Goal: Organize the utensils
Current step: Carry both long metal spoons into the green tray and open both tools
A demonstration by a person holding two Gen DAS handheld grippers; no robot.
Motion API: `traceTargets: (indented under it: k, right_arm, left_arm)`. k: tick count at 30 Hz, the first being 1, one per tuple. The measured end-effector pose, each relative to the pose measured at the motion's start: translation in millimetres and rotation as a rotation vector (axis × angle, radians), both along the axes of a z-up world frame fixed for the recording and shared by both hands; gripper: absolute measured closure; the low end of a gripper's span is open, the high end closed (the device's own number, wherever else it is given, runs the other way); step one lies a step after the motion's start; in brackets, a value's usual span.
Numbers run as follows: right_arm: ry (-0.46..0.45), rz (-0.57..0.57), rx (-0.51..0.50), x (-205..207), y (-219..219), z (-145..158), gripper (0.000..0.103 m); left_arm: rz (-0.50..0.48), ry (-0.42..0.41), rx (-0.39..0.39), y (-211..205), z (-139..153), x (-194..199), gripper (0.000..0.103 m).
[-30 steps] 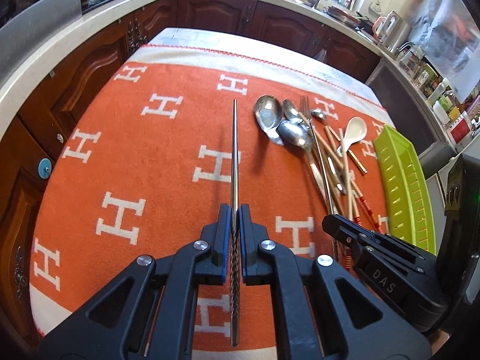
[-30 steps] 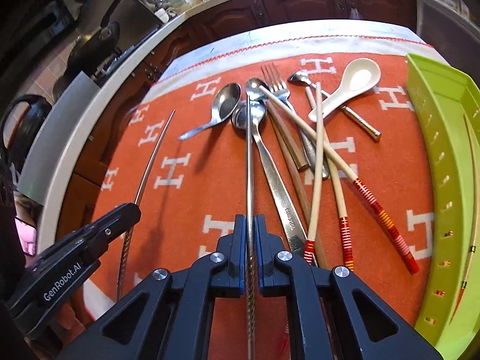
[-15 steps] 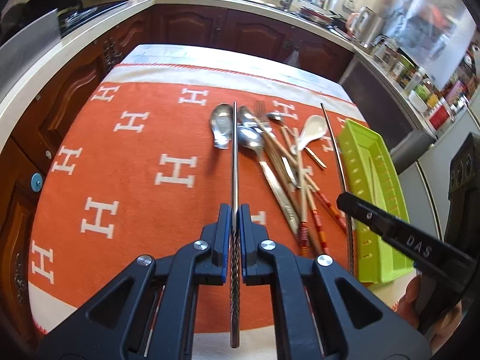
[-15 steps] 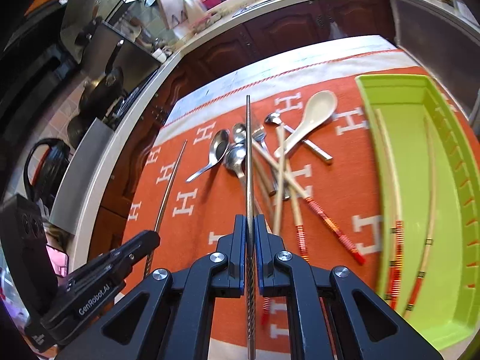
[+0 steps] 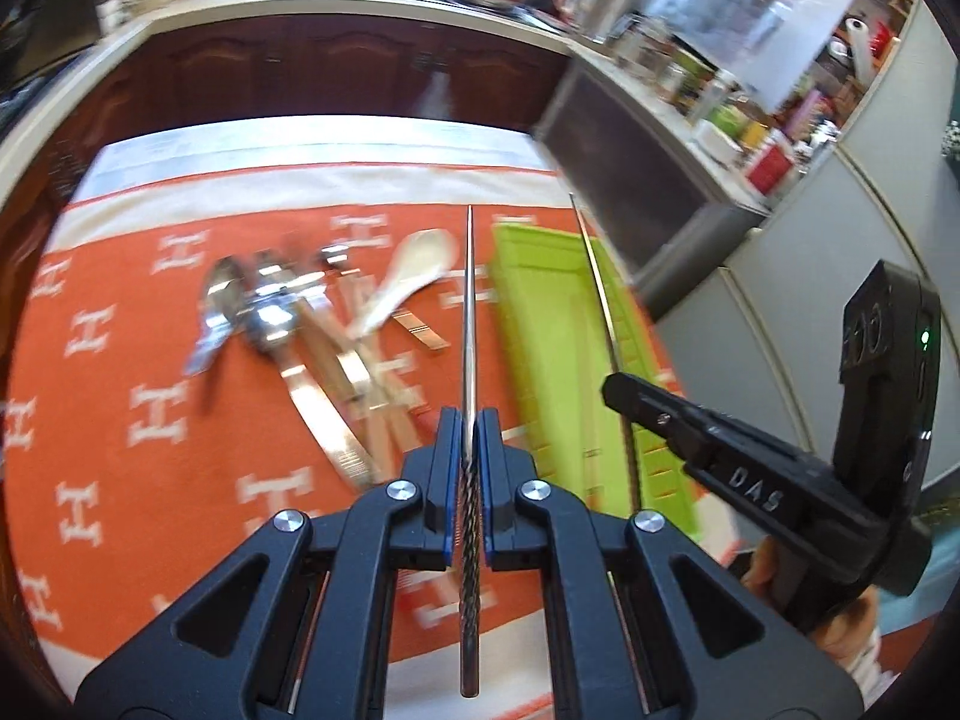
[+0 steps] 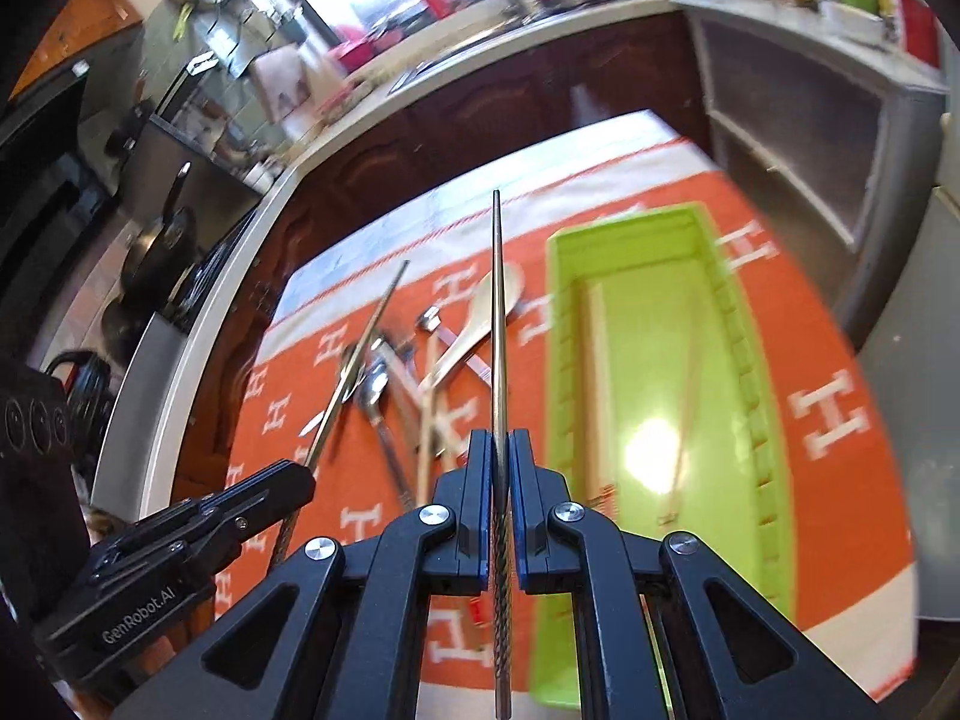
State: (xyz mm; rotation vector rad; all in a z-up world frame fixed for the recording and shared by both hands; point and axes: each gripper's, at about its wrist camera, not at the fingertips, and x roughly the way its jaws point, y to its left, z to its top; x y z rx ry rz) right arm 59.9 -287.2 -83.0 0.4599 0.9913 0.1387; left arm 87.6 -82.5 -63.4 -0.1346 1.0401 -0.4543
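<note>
Aloft beside the green tray [image 6: 750, 360], the left gripper [image 5: 470, 420] and right gripper [image 6: 497, 444] each clamp one metal chopstick [image 5: 469, 312], so the carrying step is in hand; next, lowering both into that tray.

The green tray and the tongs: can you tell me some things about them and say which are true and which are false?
1. Each tongs holds a metal chopstick. True: the left tongs grip one metal chopstick, the right tongs another.
2. The green tray has nothing in it. False: chopsticks lie inside.
3. The white spoon lies in the tray. False: it lies on the orange cloth.
4. Metal spoons lie on the cloth. True.
</note>
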Motion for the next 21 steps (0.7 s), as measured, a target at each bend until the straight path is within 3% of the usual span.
traceTargets:
  k: [9, 14, 16, 21]
  right_arm:
    - [0.049, -0.081, -0.079, 0.1, -63.1, -0.2, 0.097]
    - [0.088, -0.131, -0.053, -0.1, -91.4, -14.2, 0.084]
    - [0.086, -0.133, -0.044, -2.3, -93.6, -17.4, 0.082]
    - [0.063, -0.119, -0.037, -8.5, -88.5, -18.9, 0.082]
  left_arm:
    - [-0.092, 0.122, -0.041, -86.9, -16.5, 25.2, 0.100]
    - [-0.128, 0.153, 0.019, -112.1, -38.9, 23.8, 0.099]
    - [-0.131, 0.147, 0.036, -111.8, -41.7, 19.1, 0.093]
    - [-0.089, 0.119, 0.063, -90.8, -41.1, 12.5, 0.065]
